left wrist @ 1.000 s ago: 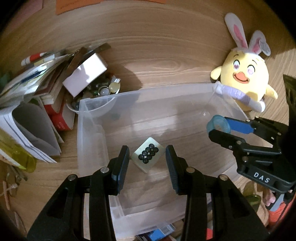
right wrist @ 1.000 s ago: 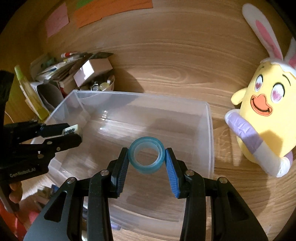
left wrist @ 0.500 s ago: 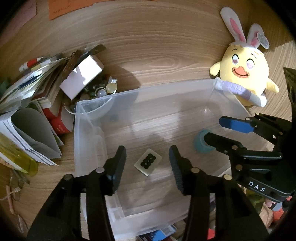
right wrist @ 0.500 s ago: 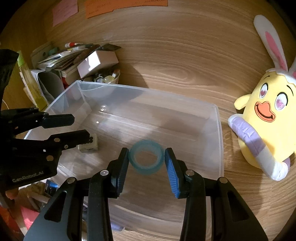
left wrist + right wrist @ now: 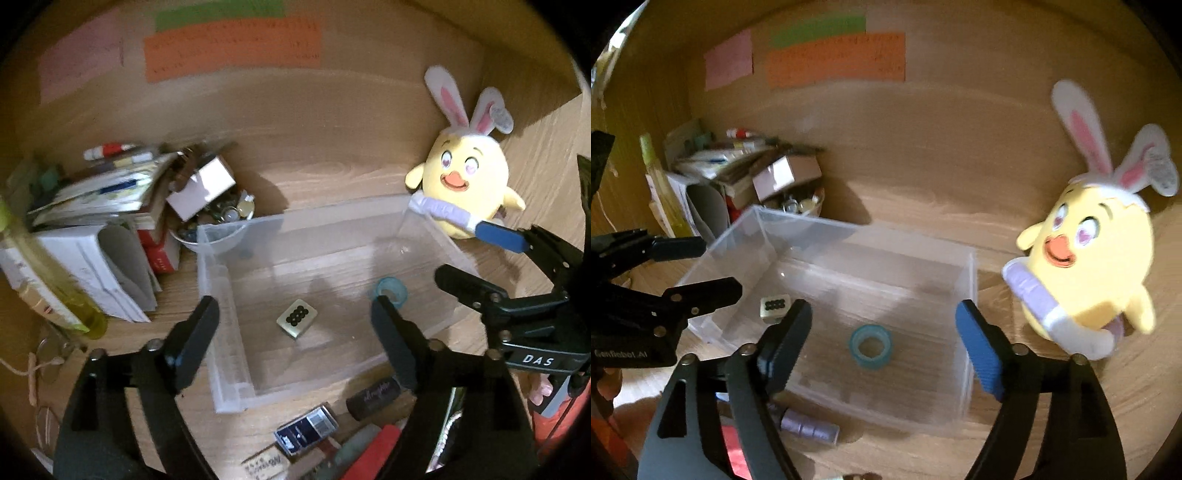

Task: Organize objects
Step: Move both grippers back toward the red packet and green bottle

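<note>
So the clear plastic bin [image 5: 221,295] sits in the middle of the wooden worktop [image 5: 332,155], and two things lie on its floor: a small tile with black dots [image 5: 297,318] toward the left side, and a blue tape roll [image 5: 870,346] toward the right, well apart from each other. Both rest flat on the bottom – neither is touched by anything.

The left claw [image 5: 295,326] hangs above the bin with its jaws spread wide, having just been opening, and nothing is between them; the tile lies below the gap. Same story for the right claw [image 5: 882,332] – jaws just opened, standing far apart, with the tape roll down on the bin floor under them.

Outside the bin: a yellow chick plush with bunny ears [image 5: 467,184] leans at the far right corner, a bowl of small bits [image 5: 218,225] sits at the far left corner, and beside that is a messy pile of books and papers [image 5: 99,221]. In front of the bin there's a scatter of small items, including a dark blue box [image 5: 306,432]. Coloured paper notes [image 5: 834,55] hang on the back wall.
</note>
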### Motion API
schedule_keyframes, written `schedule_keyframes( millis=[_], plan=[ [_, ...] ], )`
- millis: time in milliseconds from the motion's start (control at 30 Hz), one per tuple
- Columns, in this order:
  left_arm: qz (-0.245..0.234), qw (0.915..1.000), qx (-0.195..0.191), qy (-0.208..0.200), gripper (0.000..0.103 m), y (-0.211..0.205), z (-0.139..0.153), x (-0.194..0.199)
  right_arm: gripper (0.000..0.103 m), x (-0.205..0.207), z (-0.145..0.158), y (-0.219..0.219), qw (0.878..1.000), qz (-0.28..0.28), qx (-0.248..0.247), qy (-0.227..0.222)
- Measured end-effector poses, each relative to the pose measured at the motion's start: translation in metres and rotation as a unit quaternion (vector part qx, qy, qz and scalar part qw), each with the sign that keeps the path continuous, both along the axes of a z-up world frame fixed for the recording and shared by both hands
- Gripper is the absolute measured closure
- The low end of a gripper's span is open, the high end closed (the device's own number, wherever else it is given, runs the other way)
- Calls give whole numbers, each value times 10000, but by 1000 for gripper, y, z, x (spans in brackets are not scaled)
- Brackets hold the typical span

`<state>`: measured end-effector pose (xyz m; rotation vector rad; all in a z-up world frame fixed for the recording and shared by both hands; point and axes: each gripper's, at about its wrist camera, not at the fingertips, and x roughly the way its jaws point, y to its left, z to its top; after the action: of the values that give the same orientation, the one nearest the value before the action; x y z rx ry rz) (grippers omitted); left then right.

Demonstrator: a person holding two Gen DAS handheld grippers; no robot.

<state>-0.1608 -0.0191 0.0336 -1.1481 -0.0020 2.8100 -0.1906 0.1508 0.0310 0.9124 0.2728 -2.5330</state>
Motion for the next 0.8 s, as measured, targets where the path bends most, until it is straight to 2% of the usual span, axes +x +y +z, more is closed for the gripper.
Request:
schedule_keyframes(
  millis=[100,200,333,567,800],
  plan=[
    [-5,9999,-69,136,16,1,6,16,21,16,5,9,9999,-71,3,113],
    [12,9996,-110,256,9,0,9,32,21,28,5,16,9997,-164,2,165],
    [-10,9994,-176,311,9,2,8,49,21,44,3,26,9994,-289,14,209],
    [19,9995,-146,267,9,1,0,73,21,67,0,46,9989,-439,92,168],
    [99,9999,-43,45,9,-5,-20,93,21,91,-16,60,9987,-496,-58,-116]
  ],
)
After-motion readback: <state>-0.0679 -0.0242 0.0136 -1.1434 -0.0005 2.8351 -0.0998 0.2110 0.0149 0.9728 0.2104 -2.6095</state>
